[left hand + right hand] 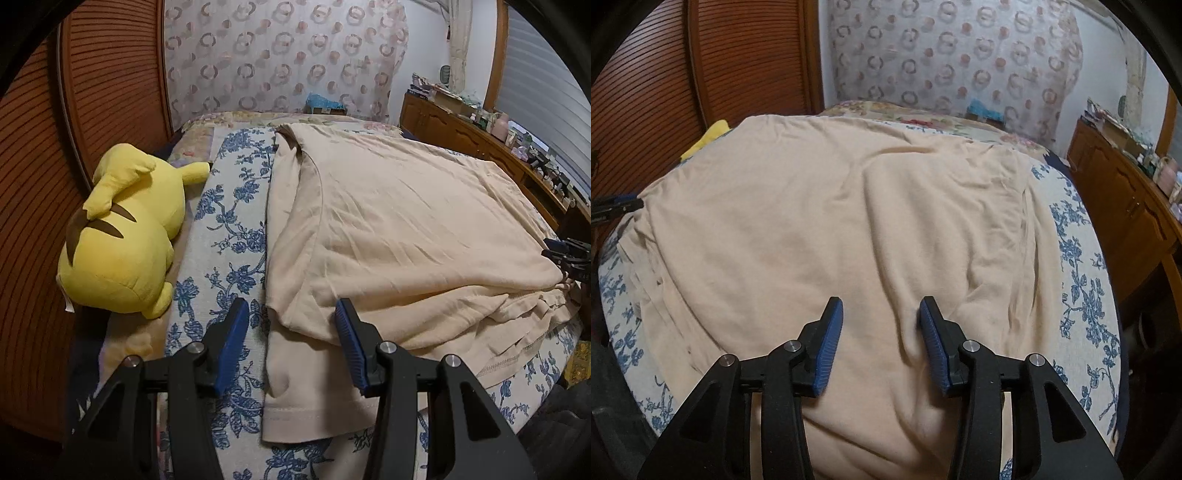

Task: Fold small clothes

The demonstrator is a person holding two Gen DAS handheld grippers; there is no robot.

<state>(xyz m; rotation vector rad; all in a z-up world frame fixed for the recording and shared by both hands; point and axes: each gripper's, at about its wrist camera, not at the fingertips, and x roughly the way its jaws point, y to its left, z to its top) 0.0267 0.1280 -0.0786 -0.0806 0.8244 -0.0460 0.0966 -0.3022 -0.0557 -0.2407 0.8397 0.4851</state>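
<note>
A beige garment (399, 206) lies spread on the blue-flowered bed cover (229, 229), one half folded over the other, its brown neckline (286, 131) at the far end. My left gripper (291, 308) hovers open over the garment's near left edge, one finger above the cover and one above the cloth. In the right wrist view the same garment (849, 206) fills the middle. My right gripper (880, 308) stands open just over it, and a raised crease lies by the right fingertip (925, 310). Nothing is pinched in either. Each gripper shows at the rim of the other's view.
A yellow plush toy (122, 236) lies on the bed's left side against brown louvred doors (110, 92). A wooden dresser (461, 125) crowded with small items runs along the right. A patterned curtain (280, 59) hangs behind the bed.
</note>
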